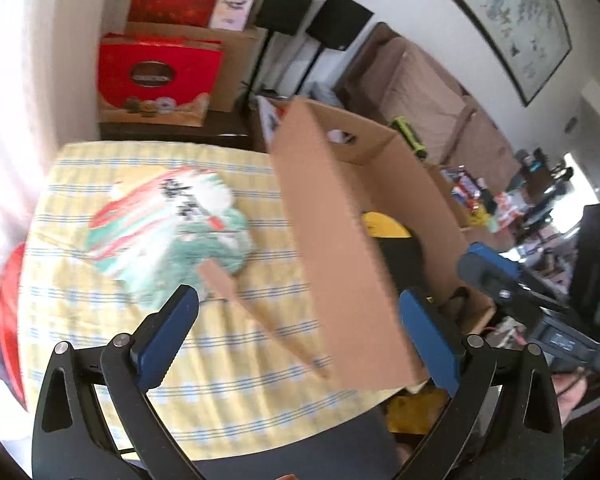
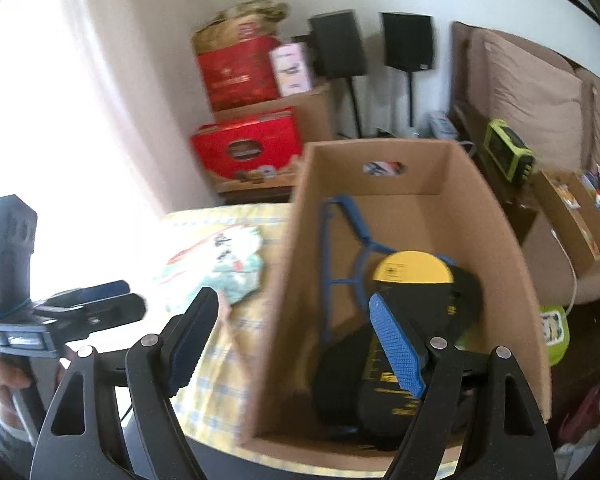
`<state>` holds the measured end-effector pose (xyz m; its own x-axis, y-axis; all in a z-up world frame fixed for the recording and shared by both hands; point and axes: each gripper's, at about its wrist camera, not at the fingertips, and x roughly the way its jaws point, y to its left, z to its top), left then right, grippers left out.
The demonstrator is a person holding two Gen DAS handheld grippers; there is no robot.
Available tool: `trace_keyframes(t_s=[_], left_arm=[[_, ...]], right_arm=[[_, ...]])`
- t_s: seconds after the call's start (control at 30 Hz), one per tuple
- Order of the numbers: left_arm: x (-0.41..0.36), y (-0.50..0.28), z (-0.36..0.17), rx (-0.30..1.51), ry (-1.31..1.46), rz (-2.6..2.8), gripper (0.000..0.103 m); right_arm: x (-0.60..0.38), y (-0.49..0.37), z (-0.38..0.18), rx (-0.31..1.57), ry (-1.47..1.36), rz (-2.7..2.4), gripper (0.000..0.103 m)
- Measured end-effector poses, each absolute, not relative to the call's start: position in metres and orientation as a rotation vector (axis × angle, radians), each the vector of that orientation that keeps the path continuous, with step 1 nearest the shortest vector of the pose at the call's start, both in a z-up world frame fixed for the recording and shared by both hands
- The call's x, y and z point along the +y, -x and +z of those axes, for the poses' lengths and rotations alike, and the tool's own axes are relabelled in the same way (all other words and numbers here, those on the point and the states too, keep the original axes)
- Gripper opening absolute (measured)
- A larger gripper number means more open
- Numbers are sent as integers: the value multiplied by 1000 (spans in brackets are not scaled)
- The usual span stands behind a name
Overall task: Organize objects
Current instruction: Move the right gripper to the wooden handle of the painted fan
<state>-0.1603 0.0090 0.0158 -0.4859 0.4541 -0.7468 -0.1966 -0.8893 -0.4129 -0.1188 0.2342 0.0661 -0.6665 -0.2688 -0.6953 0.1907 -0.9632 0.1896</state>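
Brown cardboard box [image 2: 400,280] fills the yellow-checked table's [image 1: 220,380] right edge; both hand-held grippers, left [image 1: 300,340] and right [image 2: 300,344], gape empty beside a paper fan [image 1: 168,224].

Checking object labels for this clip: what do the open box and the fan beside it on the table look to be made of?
Box: plain brown corrugated cardboard, matte, with a cut hand-hole. Fan: seemingly printed paper or fabric on a pale wooden or bamboo handle; blur leaves it open.

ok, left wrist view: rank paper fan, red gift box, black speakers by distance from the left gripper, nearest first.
From the left gripper:
1. Paper fan, on the checked cloth just ahead, left of the cardboard box.
2. Red gift box, beyond the table's far edge.
3. Black speakers, against the back wall.
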Motion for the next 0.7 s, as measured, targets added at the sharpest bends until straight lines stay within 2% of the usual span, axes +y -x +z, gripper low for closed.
trace_keyframes(t_s=[0.2,0.27,0.33,0.37,0.5,0.7], left_arm=[[-24,148,7,-375,1365,2464,100],[-36,144,1,-400,1378,2473,100],[-50,139,-6,-423,1398,2491,100],[-56,138,-9,-428,1407,2500,100],[-81,133,-22,-471,1444,2520,100],[-106,126,-34,-493,1454,2562,100]], right_arm=[[193,114,61,-85,-1109,-2584,78],[178,114,54,-72,-1122,-2542,75],[166,115,47,-86,-1145,-2482,64],[159,116,43,-83,-1157,-2458,62],[129,116,26,11,-1187,-2426,52],[97,130,-11,68,-1264,-2394,51]])
